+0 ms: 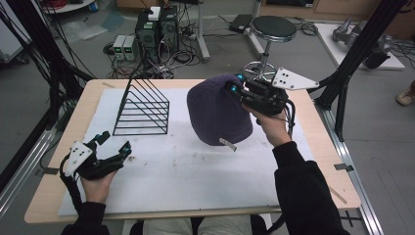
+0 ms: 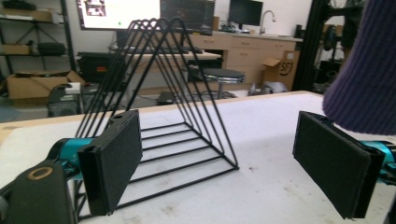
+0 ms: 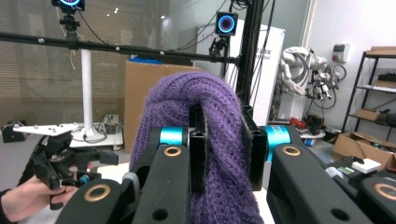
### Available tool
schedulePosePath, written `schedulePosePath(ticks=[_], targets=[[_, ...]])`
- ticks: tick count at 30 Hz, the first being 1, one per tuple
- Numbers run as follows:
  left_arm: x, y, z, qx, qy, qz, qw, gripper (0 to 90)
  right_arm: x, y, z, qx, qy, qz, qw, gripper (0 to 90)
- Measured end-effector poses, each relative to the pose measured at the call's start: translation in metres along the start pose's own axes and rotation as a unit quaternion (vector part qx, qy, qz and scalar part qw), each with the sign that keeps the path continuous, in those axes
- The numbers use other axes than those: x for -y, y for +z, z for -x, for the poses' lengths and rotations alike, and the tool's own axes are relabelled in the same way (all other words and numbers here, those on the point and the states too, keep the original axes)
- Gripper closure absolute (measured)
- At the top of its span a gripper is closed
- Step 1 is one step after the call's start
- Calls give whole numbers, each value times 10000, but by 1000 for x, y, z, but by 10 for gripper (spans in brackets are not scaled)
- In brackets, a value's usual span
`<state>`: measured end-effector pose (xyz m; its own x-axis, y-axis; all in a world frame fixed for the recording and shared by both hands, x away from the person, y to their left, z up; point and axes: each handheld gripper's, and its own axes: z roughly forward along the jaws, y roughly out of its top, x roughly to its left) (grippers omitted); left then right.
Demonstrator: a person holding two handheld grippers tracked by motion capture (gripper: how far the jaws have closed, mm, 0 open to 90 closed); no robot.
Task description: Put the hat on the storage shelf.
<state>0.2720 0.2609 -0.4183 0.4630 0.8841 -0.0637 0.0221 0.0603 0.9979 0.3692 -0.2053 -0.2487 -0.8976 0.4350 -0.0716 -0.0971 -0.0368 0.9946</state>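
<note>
Over the white-padded wooden table (image 1: 195,171), right of centre, hanging: purple ribbed knit beanie (image 1: 218,110), crown pinched between the clenched jaws of the right gripper (image 1: 235,84), hem clear of the padding. Left of it, standing apart: black wire triangular rack (image 1: 144,110). Near the front left edge, empty: left gripper (image 1: 113,142), jaws spread wide.

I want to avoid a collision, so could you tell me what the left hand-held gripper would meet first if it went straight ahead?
Probably the black wire rack, which stands directly beyond the open left hand-held gripper; depth is uncertain.
</note>
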Motion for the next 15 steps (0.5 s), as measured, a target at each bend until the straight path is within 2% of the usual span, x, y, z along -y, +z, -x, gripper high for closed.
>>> schedulePosePath(ticks=[3, 5, 7, 9, 11, 14, 15], targets=[[-4, 4, 2, 225, -71, 33, 9997, 159, -4, 2, -1, -19, -5, 68, 10000, 775], [-6, 8, 3, 448, -109, 15, 9989, 158, -6, 3, -1, -14, 23, 69, 10000, 775], [-10, 15, 5, 792, -287, -31, 9964, 149, -8, 4, -2, -18, 18, 85, 10000, 775], [-14, 21, 9, 1091, -247, -91, 9937, 141, -10, 5, -2, -35, -21, 102, 9999, 775], [-19, 28, 12, 1295, -204, -151, 9913, 139, -12, 6, -2, -43, -38, 117, 9999, 775], [-25, 41, 16, 1568, -312, -253, 9868, 119, -15, 7, -2, -60, -14, 145, 9999, 775], [-27, 46, 18, 1661, -290, -328, 9851, 108, -16, 8, -3, -76, 22, 142, 9999, 774]])
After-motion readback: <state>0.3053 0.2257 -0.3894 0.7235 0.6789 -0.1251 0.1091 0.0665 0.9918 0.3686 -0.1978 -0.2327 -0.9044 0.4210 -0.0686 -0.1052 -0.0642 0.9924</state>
